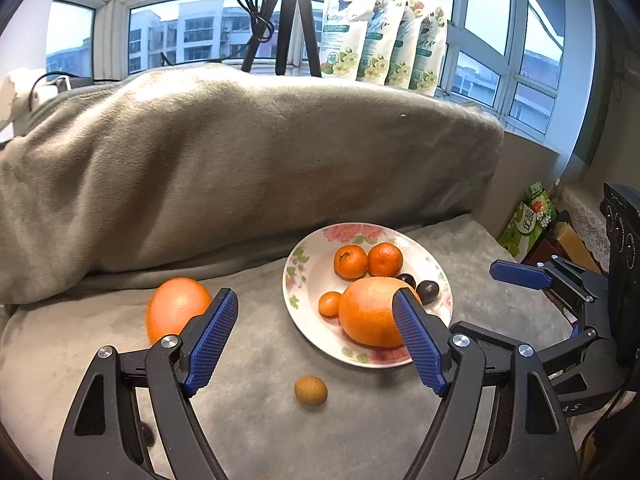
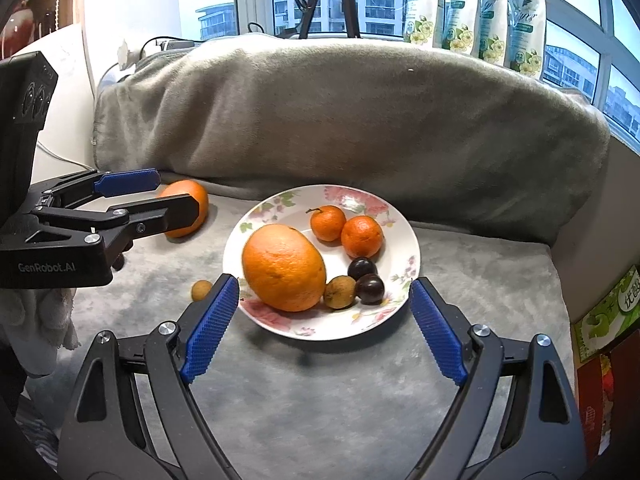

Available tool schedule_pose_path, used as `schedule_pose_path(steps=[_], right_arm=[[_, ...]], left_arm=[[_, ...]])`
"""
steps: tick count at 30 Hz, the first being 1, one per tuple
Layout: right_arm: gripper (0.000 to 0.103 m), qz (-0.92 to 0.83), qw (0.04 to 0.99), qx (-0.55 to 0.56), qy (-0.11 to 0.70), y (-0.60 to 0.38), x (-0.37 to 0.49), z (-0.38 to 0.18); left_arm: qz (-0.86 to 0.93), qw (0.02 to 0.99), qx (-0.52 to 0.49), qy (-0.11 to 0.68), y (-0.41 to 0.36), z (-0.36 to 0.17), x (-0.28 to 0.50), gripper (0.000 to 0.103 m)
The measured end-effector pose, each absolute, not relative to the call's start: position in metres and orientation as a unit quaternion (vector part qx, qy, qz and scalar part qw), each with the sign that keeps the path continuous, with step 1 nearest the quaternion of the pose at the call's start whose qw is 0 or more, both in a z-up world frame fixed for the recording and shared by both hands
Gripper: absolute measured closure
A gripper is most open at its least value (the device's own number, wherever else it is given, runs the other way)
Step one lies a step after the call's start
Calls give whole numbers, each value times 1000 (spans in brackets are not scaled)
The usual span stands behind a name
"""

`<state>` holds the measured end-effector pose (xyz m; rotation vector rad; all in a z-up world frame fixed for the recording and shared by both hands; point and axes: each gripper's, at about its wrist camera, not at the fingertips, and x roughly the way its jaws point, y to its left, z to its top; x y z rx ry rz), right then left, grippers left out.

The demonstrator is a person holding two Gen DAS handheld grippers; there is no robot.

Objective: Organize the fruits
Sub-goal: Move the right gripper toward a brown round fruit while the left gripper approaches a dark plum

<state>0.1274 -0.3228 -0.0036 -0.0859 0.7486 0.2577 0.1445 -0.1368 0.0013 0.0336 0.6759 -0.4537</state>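
A flowered white plate (image 1: 298, 280) (image 2: 404, 240) on the grey blanket holds a big orange (image 1: 370, 312) (image 2: 284, 268), two tangerines (image 1: 351, 261) (image 2: 328, 223), two dark plums (image 2: 362, 268) and a small brown fruit (image 2: 340, 292). A second big orange (image 1: 176, 306) (image 2: 188, 196) lies left of the plate. A small brown fruit (image 1: 311, 390) (image 2: 201, 290) lies loose on the blanket. My left gripper (image 1: 316, 320) is open, empty, above the loose brown fruit. My right gripper (image 2: 324, 304) is open, empty, in front of the plate.
A blanket-covered cushion (image 1: 240, 152) rises behind the plate. Refill pouches (image 1: 384, 32) and a tripod (image 1: 288, 16) stand on the window sill. Boxes (image 1: 528, 220) stand at the right edge. A dark small fruit (image 1: 149, 436) lies under my left gripper's left finger.
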Motion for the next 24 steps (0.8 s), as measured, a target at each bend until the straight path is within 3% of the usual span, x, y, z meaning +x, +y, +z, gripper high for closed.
schedule_pose_path(steps=[24], right_arm=[[14, 191, 905, -35, 378, -257, 113, -18]], left_arm=[[-149, 933, 5, 329, -43, -18, 110, 23]])
